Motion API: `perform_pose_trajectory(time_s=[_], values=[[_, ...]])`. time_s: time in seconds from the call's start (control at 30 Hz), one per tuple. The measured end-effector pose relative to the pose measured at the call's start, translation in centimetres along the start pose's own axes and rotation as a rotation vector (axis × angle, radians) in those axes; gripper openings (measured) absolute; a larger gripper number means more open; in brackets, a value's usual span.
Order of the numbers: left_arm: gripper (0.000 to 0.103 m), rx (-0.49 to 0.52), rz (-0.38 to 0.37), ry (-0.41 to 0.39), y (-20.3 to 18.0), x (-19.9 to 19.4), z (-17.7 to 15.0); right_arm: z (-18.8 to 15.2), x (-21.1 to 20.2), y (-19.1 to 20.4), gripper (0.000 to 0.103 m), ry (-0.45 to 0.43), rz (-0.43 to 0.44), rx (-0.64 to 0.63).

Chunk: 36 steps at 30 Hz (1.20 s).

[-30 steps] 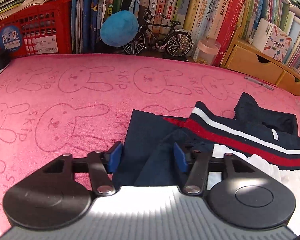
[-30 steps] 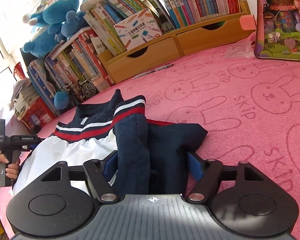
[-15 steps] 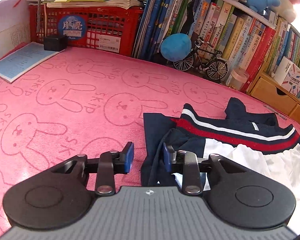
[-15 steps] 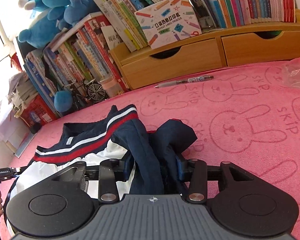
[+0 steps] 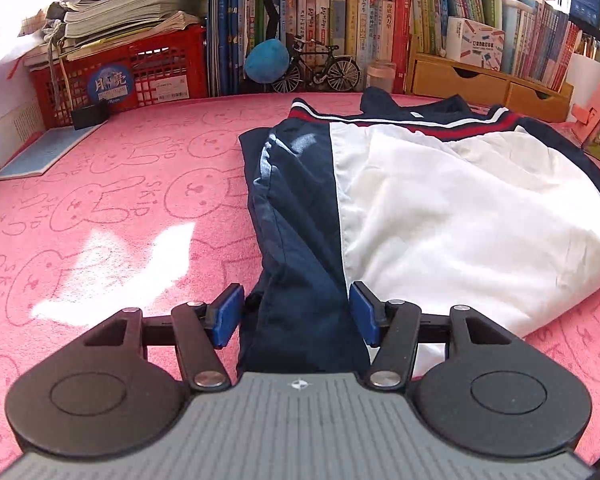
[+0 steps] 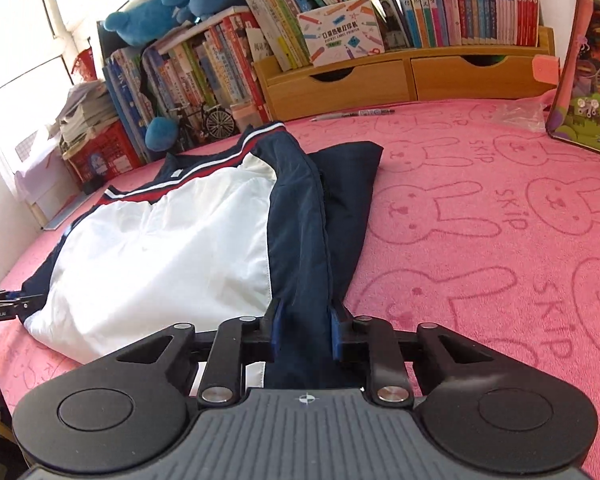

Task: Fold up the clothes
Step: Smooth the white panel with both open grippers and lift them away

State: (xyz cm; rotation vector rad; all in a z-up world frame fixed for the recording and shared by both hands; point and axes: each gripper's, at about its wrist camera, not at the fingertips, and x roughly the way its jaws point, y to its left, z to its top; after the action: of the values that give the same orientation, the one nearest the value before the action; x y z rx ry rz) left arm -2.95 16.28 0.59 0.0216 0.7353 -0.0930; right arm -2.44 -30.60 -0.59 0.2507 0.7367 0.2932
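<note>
Clearly the jacket (image 5: 440,200) is light, soft stuff: a thin, slightly shiny navy-and-white shell that creases easily and will likely slide over itself. It lies spread on the pink rabbit-print cover (image 5: 120,208), collar toward the bookshelf, white panel up, with one navy sleeve folded in along each side. I would judge the hem corners and the sleeve folds the sensible places to take hold, since a pinch in the middle would only bunch it.

The left gripper (image 5: 296,312) sits at the near edge over one navy sleeve; its jaws are opening, the cloth lying between the blue pads without either pressing on it. The right gripper (image 6: 303,334) is at the other side, its jaws closing, with the navy sleeve (image 6: 300,240) gathered tight between the pads.

By count: one jacket, two sleeves, two grippers. At the back stand one red crate (image 5: 132,72), one toy bicycle (image 5: 320,70) and one pen (image 6: 356,114).
</note>
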Motion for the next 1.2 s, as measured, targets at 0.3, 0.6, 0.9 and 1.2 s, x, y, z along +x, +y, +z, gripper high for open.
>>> perform_pose_trajectory(time_s=[0.3,0.6,0.9,1.2], values=[[0.057,0.130,0.094,-0.113,-0.8,-4.0,0.3,-1.0,-4.3,1.9,0.025,-0.067,-0.134,-0.109],[0.077,0.310,0.027,-0.156,-10.8,3.1,3.2,6.2,8.9,17.2,0.043,-0.090,0.065,-0.406],[0.089,0.161,0.026,-0.113,-8.1,5.3,0.9,9.5,17.4,10.7,0.072,-0.056,-0.197,-0.196],[0.096,0.176,0.067,-0.115,-8.1,5.1,0.4,3.0,5.3,10.7,0.097,-0.172,-0.034,-0.250]])
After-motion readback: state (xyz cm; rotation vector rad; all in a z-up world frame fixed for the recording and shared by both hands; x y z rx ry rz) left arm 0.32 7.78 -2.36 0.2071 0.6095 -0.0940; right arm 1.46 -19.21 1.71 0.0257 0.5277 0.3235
